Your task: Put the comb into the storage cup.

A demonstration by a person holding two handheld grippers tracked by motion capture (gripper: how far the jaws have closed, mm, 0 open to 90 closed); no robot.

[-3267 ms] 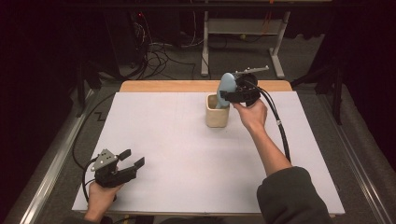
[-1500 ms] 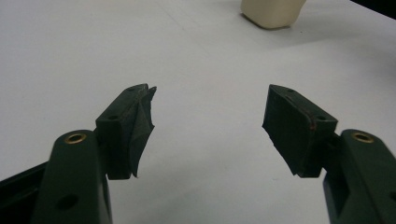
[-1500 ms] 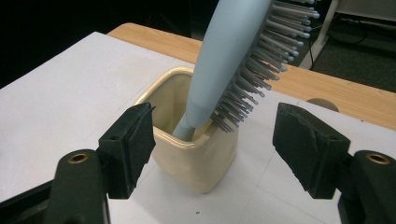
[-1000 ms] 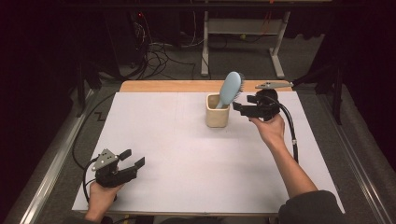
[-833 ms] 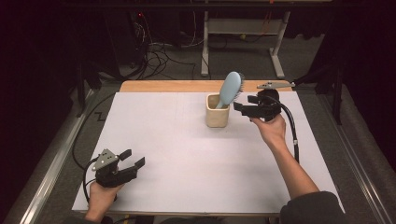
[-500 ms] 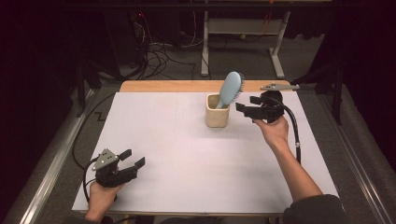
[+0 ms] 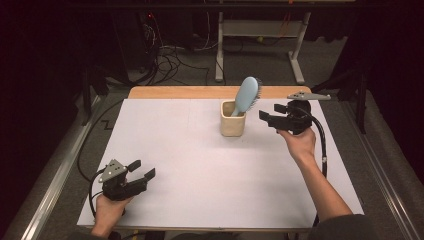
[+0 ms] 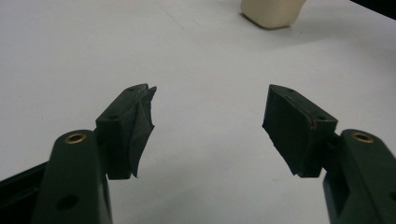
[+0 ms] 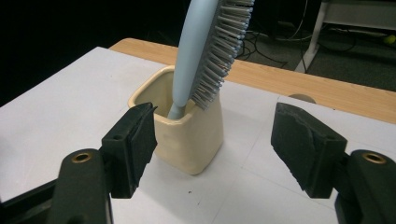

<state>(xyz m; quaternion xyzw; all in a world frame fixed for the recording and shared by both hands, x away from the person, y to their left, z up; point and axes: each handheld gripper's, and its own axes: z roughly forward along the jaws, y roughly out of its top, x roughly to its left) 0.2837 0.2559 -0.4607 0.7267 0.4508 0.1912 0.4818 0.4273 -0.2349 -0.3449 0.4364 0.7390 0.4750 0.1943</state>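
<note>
A cream cup [image 7: 233, 120] stands on the white sheet near the table's far edge. A light blue hairbrush [image 7: 246, 95] rests handle-down in it, leaning right with its bristles facing right. My right gripper [image 7: 269, 119] hovers open just right of the cup, jaws pointing at it with nothing between them. In the right gripper view the cup [image 9: 187, 133] and brush [image 9: 210, 51] sit ahead between my jaws. My left gripper [image 7: 141, 170] rests open at the near left of the table, empty. The cup's base [image 8: 271, 11] shows far ahead in the left gripper view.
The white sheet [image 7: 200, 165] covers most of the table, with a wooden strip [image 7: 180, 92] along the far edge. Cables [image 7: 165, 55] and a metal frame [image 7: 260, 30] lie on the floor beyond. A black cable [image 7: 322, 145] trails from my right gripper.
My right gripper let go of the brush, leaving it in the cup, and has drawn back to the right. The left gripper has stayed put.
</note>
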